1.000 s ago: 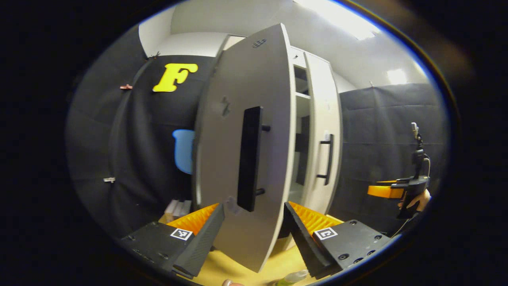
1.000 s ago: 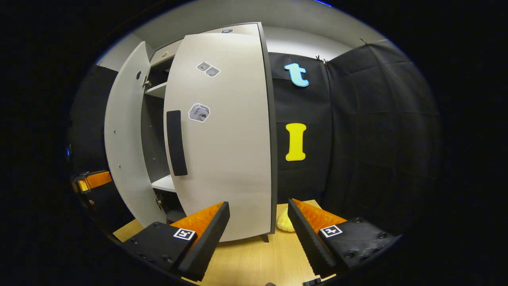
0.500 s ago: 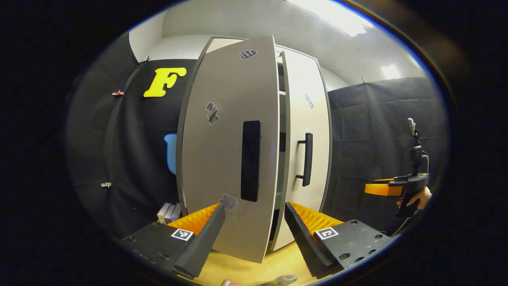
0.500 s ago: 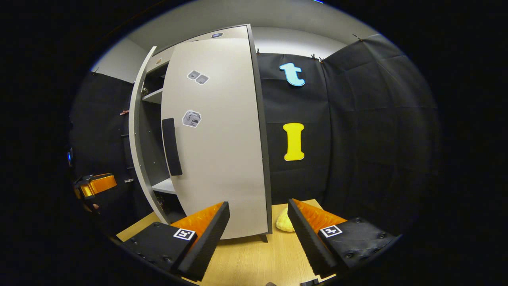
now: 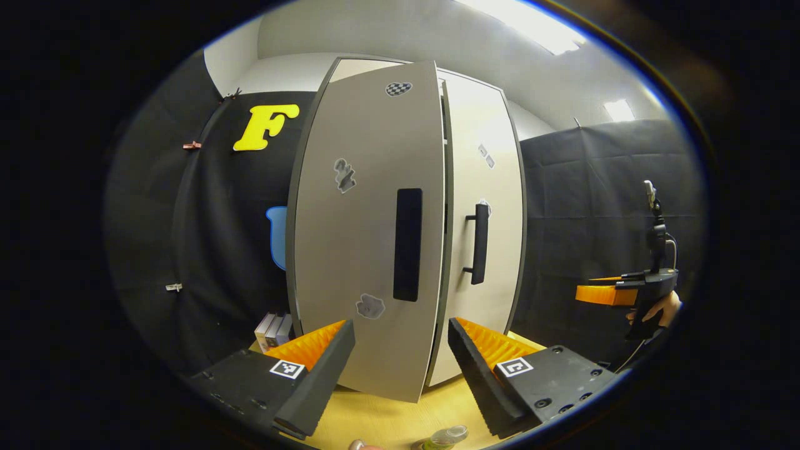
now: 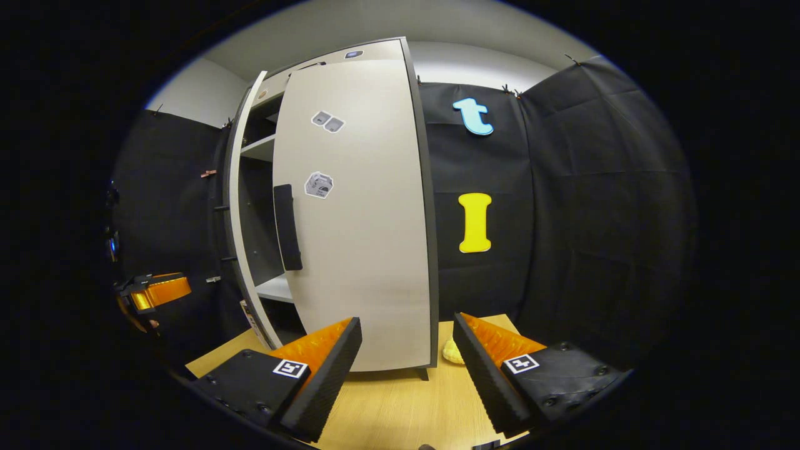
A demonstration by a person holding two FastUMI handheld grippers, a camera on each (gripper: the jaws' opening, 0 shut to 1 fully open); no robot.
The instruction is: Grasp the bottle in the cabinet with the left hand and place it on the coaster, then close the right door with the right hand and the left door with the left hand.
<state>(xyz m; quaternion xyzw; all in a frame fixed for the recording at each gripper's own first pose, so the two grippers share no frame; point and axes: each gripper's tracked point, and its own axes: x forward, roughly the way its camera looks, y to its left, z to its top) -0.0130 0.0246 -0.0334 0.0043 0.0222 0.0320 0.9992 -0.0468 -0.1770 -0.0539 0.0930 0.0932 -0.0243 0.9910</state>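
Bright ceiling lights [image 5: 531,28], dim cloth walls, strong fisheye bending, edges perhaps slightly soft

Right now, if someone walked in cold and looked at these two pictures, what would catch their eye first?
The tall pale cabinet at the centre of both views. In the left gripper view its left door is not quite shut, with a dark slit beside the right door. The left tongs gape open before it, the right tongs likewise over the table.
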